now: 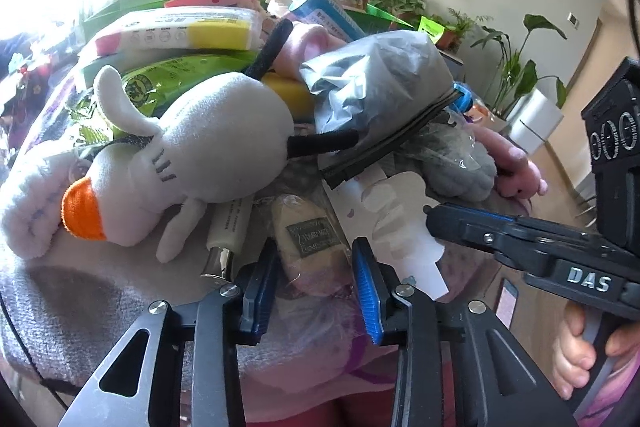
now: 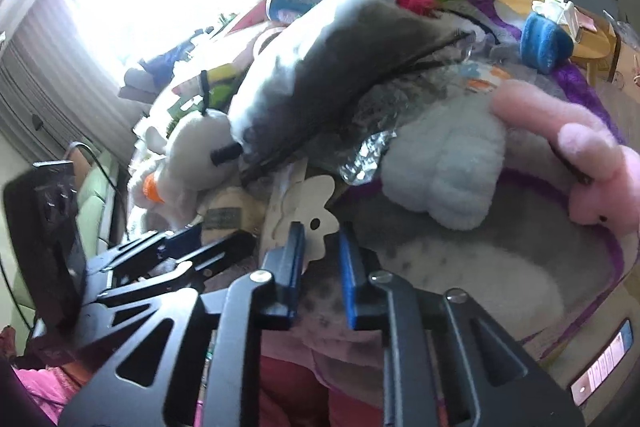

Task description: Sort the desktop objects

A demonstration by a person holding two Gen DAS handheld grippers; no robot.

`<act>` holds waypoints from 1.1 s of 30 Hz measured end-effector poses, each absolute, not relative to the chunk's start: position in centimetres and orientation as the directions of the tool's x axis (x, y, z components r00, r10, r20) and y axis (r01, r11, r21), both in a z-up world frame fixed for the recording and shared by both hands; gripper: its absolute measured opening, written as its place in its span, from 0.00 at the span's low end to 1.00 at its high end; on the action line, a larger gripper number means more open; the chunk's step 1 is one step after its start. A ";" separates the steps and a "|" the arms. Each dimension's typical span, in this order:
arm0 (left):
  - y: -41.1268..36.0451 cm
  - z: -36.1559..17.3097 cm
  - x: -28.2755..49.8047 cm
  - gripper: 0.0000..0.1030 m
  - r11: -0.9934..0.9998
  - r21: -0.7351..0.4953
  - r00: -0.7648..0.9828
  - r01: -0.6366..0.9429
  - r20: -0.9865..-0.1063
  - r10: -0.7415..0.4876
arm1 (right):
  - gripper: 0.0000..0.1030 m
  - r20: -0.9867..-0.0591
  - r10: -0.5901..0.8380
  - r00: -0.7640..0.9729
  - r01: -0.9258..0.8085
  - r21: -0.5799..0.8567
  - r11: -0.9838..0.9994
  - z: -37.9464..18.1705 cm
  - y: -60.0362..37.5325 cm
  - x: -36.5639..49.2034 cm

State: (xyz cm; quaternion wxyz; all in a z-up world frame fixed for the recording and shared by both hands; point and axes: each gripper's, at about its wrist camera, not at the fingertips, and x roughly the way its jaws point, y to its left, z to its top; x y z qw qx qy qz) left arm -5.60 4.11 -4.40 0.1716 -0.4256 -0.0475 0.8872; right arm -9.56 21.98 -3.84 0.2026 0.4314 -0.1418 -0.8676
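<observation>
The left tool (image 1: 316, 287) sits w/ its two fingers either side of a small soft pouch w/ a label (image 1: 310, 239), at the front of the pile on the surface (image 1: 60, 327). Can't tell if the pads squeeze it yet. Pouch looks light, squishy, in crinkly wrap, so prob. slippery; grab its fat middle. The right tool (image 2: 320, 267) is nearly closed, w/ a thin white paper tag (image 2: 308, 219) beside its left finger, not gripped. Tag is floppy, tears easy. A white duck toy (image 1: 180, 155) lies just beside the pouch.
</observation>
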 end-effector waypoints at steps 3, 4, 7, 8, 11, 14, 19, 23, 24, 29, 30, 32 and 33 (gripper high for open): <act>4.1 -4.7 -5.7 0.36 -0.939 -0.227 -0.576 -0.259 -0.744 0.339 | 0.18 -0.674 -0.494 -0.549 0.258 0.425 -0.867 -3.4 21.6 -9.0; 4.1 -4.7 -5.7 0.36 -0.939 -0.225 -0.577 -0.259 -0.744 0.338 | 0.18 -0.673 -0.497 -0.547 0.264 0.425 -0.866 -3.4 21.3 -9.0; 4.2 -4.7 -5.6 0.36 -0.940 -0.217 -0.579 -0.263 -0.744 0.334 | 0.19 -0.678 -0.493 -0.545 0.259 0.423 -0.868 -3.4 21.4 -9.0; 4.2 -4.7 -5.6 0.36 -0.940 -0.217 -0.578 -0.263 -0.745 0.334 | 0.19 -0.681 -0.494 -0.541 0.254 0.428 -0.867 -3.5 21.9 -9.1; 4.2 -4.8 -5.7 0.36 -0.938 -0.225 -0.573 -0.262 -0.746 0.339 | 0.19 -0.698 -0.485 -0.527 0.226 0.436 -0.871 -3.7 22.3 -9.2; 4.2 -4.9 -5.8 0.36 -0.940 -0.216 -0.576 -0.264 -0.746 0.333 | 0.19 -0.743 -0.443 -0.501 0.190 0.405 -0.894 -4.4 22.5 -9.1; 4.4 -5.1 -5.9 0.36 -0.940 -0.207 -0.577 -0.270 -0.747 0.330 | 0.33 -0.748 -0.470 -0.469 0.184 0.438 -0.880 -5.4 22.5 -9.5; 4.7 -5.2 -5.8 0.36 -0.941 -0.193 -0.578 -0.277 -0.749 0.324 | 0.40 -0.719 -0.518 -0.464 0.218 0.474 -0.853 -5.5 21.7 -10.1; 4.7 -5.2 -5.8 0.36 -0.943 -0.191 -0.579 -0.272 -0.750 0.319 | 0.33 -0.718 -0.519 -0.464 0.221 0.473 -0.853 -5.5 21.5 -10.4; 4.4 -5.0 -5.5 0.34 -0.941 -0.200 -0.580 -0.274 -0.746 0.328 | 0.14 -0.735 -0.456 -0.502 0.239 0.389 -0.890 -4.8 20.6 -10.3; 4.5 -5.0 -5.5 0.33 -0.940 -0.201 -0.580 -0.277 -0.745 0.330 | 0.13 -0.732 -0.457 -0.505 0.247 0.385 -0.889 -4.6 20.5 -10.2; 4.6 -4.8 -5.2 0.33 -0.937 -0.204 -0.578 -0.285 -0.743 0.338 | 0.11 -0.724 -0.459 -0.516 0.269 0.371 -0.889 -4.0 20.3 -9.9; 4.6 -4.7 -5.0 0.32 -0.935 -0.205 -0.577 -0.291 -0.742 0.342 | 0.10 -0.720 -0.459 -0.520 0.282 0.362 -0.888 -3.7 20.2 -9.8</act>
